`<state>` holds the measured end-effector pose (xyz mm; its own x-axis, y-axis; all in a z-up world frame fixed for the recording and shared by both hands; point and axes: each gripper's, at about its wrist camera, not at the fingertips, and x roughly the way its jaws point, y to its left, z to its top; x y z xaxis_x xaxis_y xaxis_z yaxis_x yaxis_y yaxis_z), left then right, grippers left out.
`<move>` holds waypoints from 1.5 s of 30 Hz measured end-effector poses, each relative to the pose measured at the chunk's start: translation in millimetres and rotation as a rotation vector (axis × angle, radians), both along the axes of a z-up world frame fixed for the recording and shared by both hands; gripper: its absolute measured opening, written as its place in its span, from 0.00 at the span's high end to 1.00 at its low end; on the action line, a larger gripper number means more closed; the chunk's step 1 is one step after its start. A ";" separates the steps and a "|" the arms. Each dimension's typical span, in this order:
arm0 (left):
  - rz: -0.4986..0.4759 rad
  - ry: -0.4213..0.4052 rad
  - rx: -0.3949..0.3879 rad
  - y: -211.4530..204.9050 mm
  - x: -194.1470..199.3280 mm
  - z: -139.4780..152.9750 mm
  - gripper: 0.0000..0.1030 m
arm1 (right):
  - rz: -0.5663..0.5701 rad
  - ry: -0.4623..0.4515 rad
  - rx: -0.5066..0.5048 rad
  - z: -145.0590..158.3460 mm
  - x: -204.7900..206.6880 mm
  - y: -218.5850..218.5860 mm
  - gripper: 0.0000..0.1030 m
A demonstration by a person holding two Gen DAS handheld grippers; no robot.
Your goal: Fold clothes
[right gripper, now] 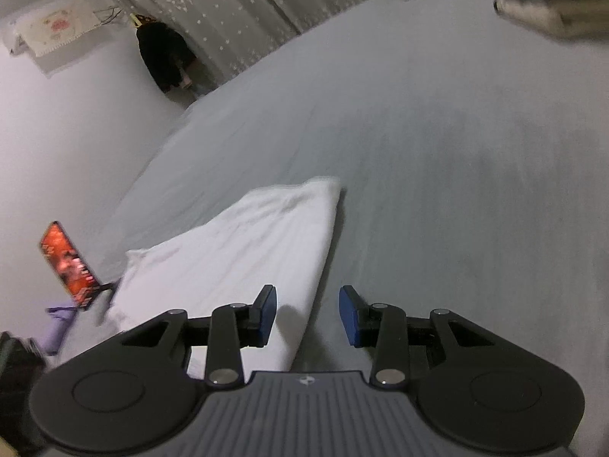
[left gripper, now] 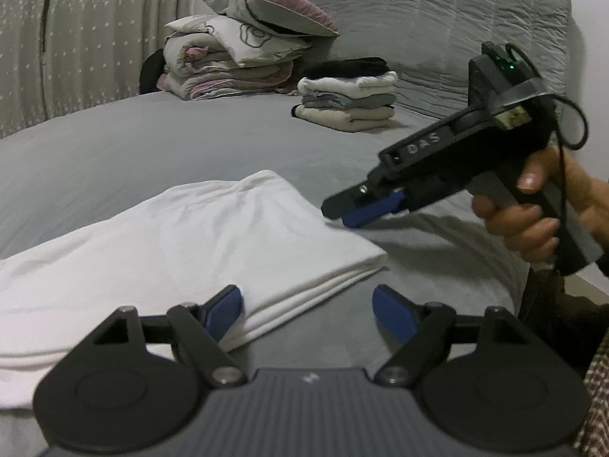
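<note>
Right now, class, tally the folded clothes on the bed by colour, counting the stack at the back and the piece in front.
White: 2, the folded white garment in front and one in the stack
Black: 1, on top of the stack
Grey: 1
Cream: 1, at the bottom
Total: 5

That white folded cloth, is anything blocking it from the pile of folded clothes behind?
Nothing visible does. Only bare grey bedsheet lies between the white folded cloth and the pile of folded clothes.
</note>
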<state>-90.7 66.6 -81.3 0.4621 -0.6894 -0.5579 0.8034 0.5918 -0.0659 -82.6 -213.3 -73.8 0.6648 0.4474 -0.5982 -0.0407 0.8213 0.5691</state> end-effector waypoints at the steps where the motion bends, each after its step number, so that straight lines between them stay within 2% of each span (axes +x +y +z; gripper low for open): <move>1: -0.005 -0.004 0.005 -1.1 -0.9 -0.2 0.23 | 0.000 0.009 0.012 -0.1 -0.6 -0.8 0.64; 7: -0.020 -0.019 0.004 -8.0 -2.1 0.4 0.23 | 0.006 0.026 -0.006 6.3 -11.1 1.5 0.64; 12: -0.033 -0.031 0.003 -13.7 -3.2 0.9 0.23 | 0.045 0.051 0.023 2.0 -14.0 10.6 0.64; 14: -0.038 -0.036 0.003 -16.0 -3.6 1.1 0.23 | 0.059 0.060 0.015 2.6 -14.1 15.0 0.79; 15: -0.041 -0.038 0.003 -17.1 -3.8 1.2 0.24 | 0.068 0.074 0.018 2.6 -13.1 16.2 0.91; 17: -0.046 -0.043 0.003 -19.4 -4.2 1.4 0.28 | 0.066 0.089 0.040 3.9 -13.1 15.3 0.91; 22: -0.078 -0.095 0.029 -37.1 -8.3 2.3 0.30 | 0.067 0.087 0.116 14.8 -12.8 7.3 0.91; 24: -0.067 -0.130 0.056 -46.8 -10.1 1.4 0.35 | 0.078 0.086 0.126 18.2 -11.2 7.6 0.91; 27: -0.031 -0.168 0.118 -63.6 -10.1 -1.6 0.47 | 0.097 0.084 0.127 22.1 -8.4 10.0 0.91; 30: -0.005 -0.177 0.149 -72.2 -8.9 -5.7 0.63 | 0.107 0.082 0.114 22.2 -6.4 10.0 0.91; 32: 0.015 -0.167 0.150 -73.4 -6.4 -6.2 0.79 | 0.107 0.082 0.084 18.6 -2.5 9.7 0.91; 34: 0.039 -0.154 0.144 -72.6 -4.1 -5.9 0.86 | 0.078 0.092 0.036 12.9 3.6 8.0 0.75; 36: 0.066 -0.123 0.115 -68.4 0.2 -5.0 0.89 | 0.055 0.102 0.039 6.6 10.8 2.0 0.64; 39: 0.088 -0.077 0.084 -63.4 5.8 -3.5 0.89 | 0.035 0.086 0.059 0.5 25.7 -1.5 0.64; 45: 0.099 -0.052 0.073 -61.1 8.7 -0.5 0.90 | -0.010 0.011 0.021 -4.5 53.7 5.9 0.66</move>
